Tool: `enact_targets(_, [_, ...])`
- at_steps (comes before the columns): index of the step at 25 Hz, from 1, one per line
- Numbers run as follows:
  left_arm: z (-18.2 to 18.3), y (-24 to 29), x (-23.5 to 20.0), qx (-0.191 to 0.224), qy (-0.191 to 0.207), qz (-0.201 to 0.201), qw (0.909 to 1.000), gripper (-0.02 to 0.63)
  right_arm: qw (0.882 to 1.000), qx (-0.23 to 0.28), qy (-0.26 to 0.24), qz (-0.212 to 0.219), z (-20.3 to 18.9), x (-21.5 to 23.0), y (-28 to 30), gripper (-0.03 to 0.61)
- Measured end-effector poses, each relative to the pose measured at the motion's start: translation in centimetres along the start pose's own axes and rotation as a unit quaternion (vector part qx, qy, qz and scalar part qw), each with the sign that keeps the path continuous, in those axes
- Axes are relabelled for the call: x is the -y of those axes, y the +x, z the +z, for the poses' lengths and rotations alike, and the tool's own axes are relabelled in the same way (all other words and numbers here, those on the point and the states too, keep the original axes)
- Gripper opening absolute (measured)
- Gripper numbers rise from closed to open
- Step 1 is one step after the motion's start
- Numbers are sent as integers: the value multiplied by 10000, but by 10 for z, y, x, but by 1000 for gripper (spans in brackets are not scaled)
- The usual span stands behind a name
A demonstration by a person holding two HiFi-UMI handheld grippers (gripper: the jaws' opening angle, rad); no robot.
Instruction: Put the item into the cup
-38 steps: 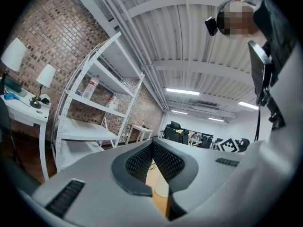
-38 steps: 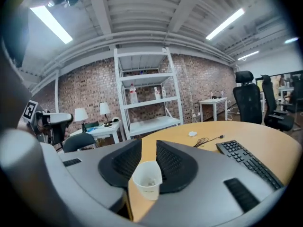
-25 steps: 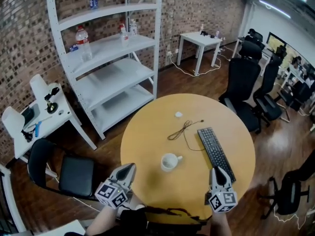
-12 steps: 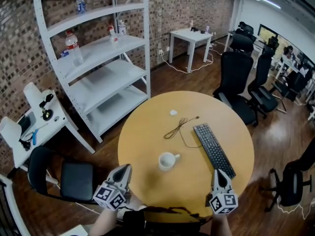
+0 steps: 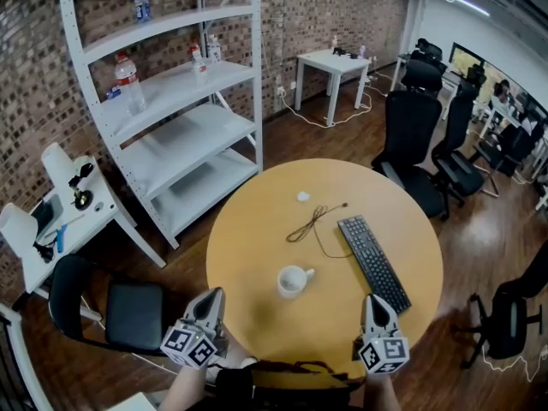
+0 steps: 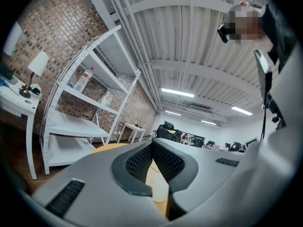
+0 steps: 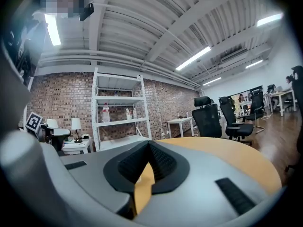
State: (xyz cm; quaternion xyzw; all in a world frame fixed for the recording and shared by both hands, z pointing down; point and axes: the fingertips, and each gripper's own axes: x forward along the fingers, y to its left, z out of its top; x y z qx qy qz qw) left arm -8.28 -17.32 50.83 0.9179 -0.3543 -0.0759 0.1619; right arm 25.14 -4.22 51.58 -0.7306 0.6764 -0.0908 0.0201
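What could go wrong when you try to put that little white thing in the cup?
The little white item lies beyond the cup, so a reach over might knock the cup. The loose cable lies close by it and could snag the jaws. The item looks small and may slip out.

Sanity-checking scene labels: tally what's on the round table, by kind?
cup: 1
keyboard: 1
cable: 1
small white item: 1
Total: 4
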Motion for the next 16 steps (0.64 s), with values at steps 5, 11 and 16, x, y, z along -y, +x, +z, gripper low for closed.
enact_targets(5, [2, 0, 2, 30, -4, -15, 10000, -6, 10000, 14, -49, 56, 2, -7, 1, 9])
enact_targets(11, [-6, -8, -2, -24, -86, 35, 10000, -6, 9998, -130, -112, 33, -5, -8, -4, 9])
enact_targets(16, [-8, -7, -4, -109, -75, 5, 9999, -6, 9999, -155, -35, -63, -10, -2, -6, 9])
